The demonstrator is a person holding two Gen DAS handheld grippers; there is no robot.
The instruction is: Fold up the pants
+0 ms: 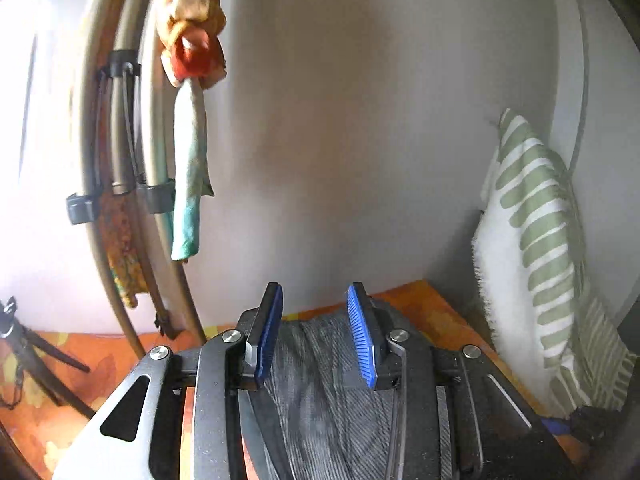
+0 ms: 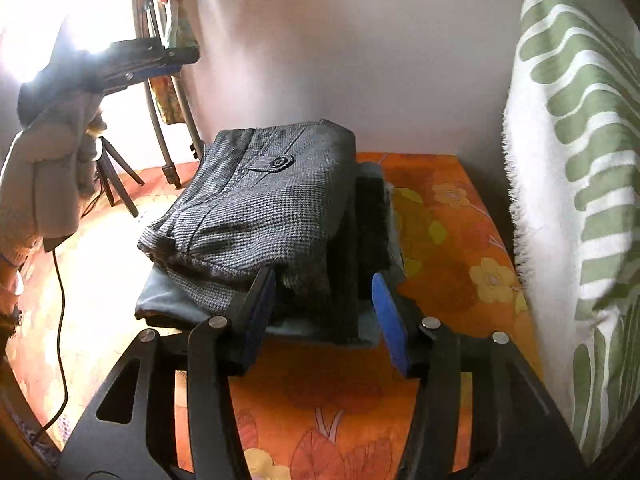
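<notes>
Grey houndstooth pants (image 2: 260, 200), folded, with a buttoned pocket flap facing up, lie on top of a small stack of folded dark and blue-grey garments (image 2: 176, 300) on the orange flowered bed cover (image 2: 440, 232). My right gripper (image 2: 323, 280) is open at the stack's near edge, with the edge between its blue pads and neither pad pressing on it. My left gripper (image 1: 315, 300) hovers open just above the grey pants fabric (image 1: 328, 392), nothing clamped. In the right wrist view the left gripper (image 2: 176, 56) shows at the upper left, held by a hand in a pale sleeve.
A white pillow with green stripes (image 2: 568, 200) (image 1: 532, 248) leans on the wall at the right. Grey hoops (image 1: 120, 140) and hanging cloth stand against the wall at the left. A small black tripod (image 2: 116, 176) and a black cable (image 2: 60, 280) lie left of the stack.
</notes>
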